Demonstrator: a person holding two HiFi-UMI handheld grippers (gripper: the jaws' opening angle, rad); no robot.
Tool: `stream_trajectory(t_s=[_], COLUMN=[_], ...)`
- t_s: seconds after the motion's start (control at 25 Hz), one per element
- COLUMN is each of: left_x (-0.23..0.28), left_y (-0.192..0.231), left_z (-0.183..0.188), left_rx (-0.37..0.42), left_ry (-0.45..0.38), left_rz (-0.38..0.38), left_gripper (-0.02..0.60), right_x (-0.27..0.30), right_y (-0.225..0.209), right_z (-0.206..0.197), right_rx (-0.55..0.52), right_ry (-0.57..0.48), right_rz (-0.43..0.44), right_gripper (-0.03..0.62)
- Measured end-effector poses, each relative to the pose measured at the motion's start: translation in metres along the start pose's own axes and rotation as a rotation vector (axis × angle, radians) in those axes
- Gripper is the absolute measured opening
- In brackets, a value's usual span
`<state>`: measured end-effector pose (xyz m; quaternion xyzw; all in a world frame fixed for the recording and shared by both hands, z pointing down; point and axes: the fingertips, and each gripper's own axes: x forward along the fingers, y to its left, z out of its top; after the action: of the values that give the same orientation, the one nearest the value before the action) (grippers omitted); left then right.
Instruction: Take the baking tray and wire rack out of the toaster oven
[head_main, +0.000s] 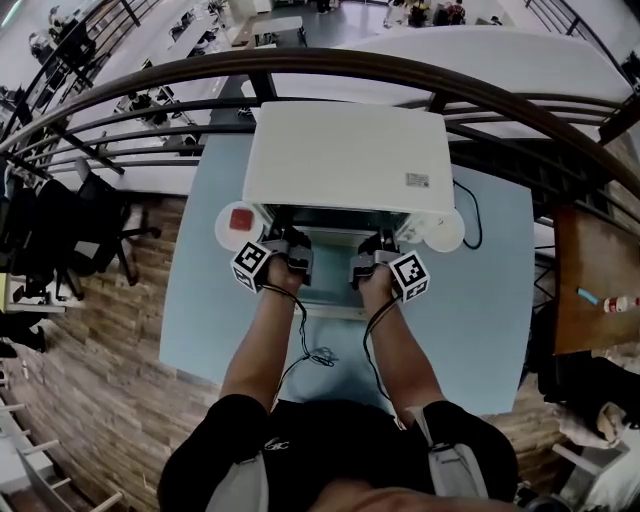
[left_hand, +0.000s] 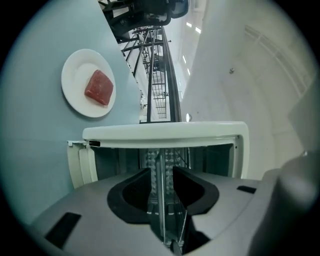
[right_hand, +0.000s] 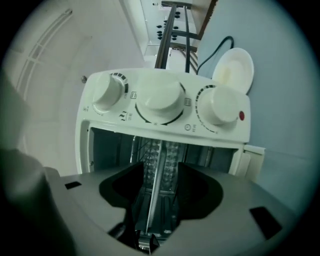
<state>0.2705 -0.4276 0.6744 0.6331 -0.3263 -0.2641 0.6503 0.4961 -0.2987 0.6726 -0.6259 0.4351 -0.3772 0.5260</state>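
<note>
A white toaster oven (head_main: 350, 155) stands on the light blue table (head_main: 480, 320) with its door (head_main: 330, 300) folded down toward me. Both grippers reach level into its mouth, each rolled onto its side. In the left gripper view, the thin front edge of the dimpled baking tray (left_hand: 160, 160) runs between the pads of the left gripper (left_hand: 161, 172), with a gap on each side. Wire rack bars (left_hand: 181, 152) show beside it. The right gripper (right_hand: 156, 180) straddles the same tray edge (right_hand: 159, 155) under the three knobs (right_hand: 160, 100), its jaws apart and nothing pressed.
A white plate (head_main: 225, 232) with a red slab of meat (head_main: 241, 221) lies left of the oven. An empty plate (head_main: 445, 232) and a black cable (head_main: 472, 215) lie to its right. A dark railing (head_main: 320, 65) runs behind the table.
</note>
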Motion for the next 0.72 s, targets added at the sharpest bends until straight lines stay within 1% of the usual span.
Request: stream_trajectory(t_s=[0.24,0.44,0.56,0.64,0.72], left_x=[0.010,0.022,0.030,0.035,0.038], left_y=[0.014,0.014,0.013,0.012,0.012], left_z=[0.005,0.009,0.008,0.008,0.012], left_rx=[-0.014,-0.027,-0.049,-0.060,-0.067], left_ry=[-0.017,-0.040,-0.052,-0.060,-0.074], left_rz=[0.015,-0.003,-0.018,-0.029,-0.036], left_gripper=[0.130,0.133,0.133,0.133,0.132], right_x=[0.008,0.027,0.039,0.046,0.050], right_y=[-0.011,-0.009,-0.007,-0.008,-0.011], right_z=[-0.002,0.001,0.001,0.004,0.006], right_rx=[0.019,0.025,0.033,0.033,0.050], right_ry=[0.004,0.007,0.006,-0.003,-0.015], right_rz=[-0.010,-0.013,-0.012,-0.018,-0.024], right_gripper=[0.202,0.201,0.198,0.175,0.167])
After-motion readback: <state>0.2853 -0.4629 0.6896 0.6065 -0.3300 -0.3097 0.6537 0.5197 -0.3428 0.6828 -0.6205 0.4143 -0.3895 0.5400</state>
